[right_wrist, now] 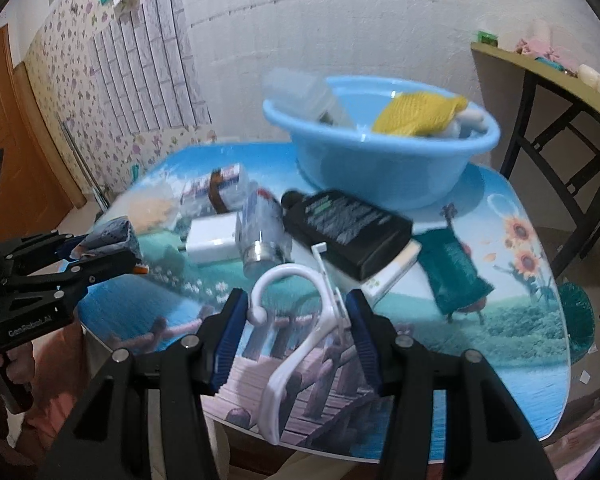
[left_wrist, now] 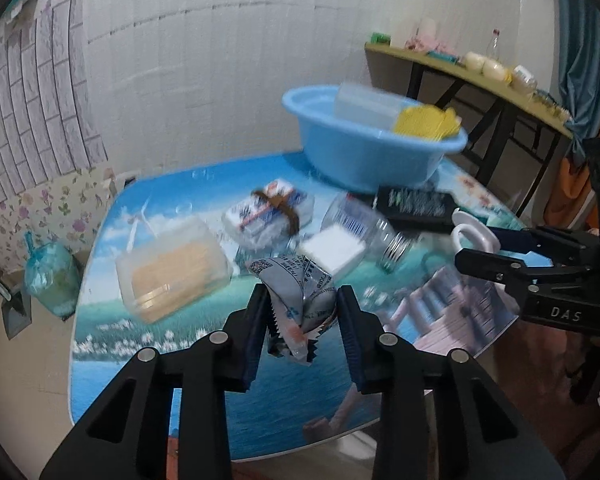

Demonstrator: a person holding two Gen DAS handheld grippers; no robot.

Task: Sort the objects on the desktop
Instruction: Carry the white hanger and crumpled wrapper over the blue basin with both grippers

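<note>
My left gripper (left_wrist: 302, 300) is shut on a crumpled silver snack wrapper (left_wrist: 300, 300) and holds it above the table's front part; it also shows in the right wrist view (right_wrist: 112, 244). My right gripper (right_wrist: 296, 304) is shut on a white plastic hanger (right_wrist: 296, 316), lifted over the table's near edge; it also shows in the left wrist view (left_wrist: 476, 236). A blue basin (right_wrist: 380, 152) at the table's back holds a yellow cloth (right_wrist: 416, 114) and a clear container (right_wrist: 300, 92).
On the picture-printed table (right_wrist: 500, 320) lie a black bottle (right_wrist: 348, 228), a clear jar (right_wrist: 264, 232), a white box (right_wrist: 214, 238), a teal packet (right_wrist: 456, 272), a banded tissue pack (left_wrist: 268, 212) and a lidded box (left_wrist: 172, 268). A shelf table (left_wrist: 480, 76) stands right.
</note>
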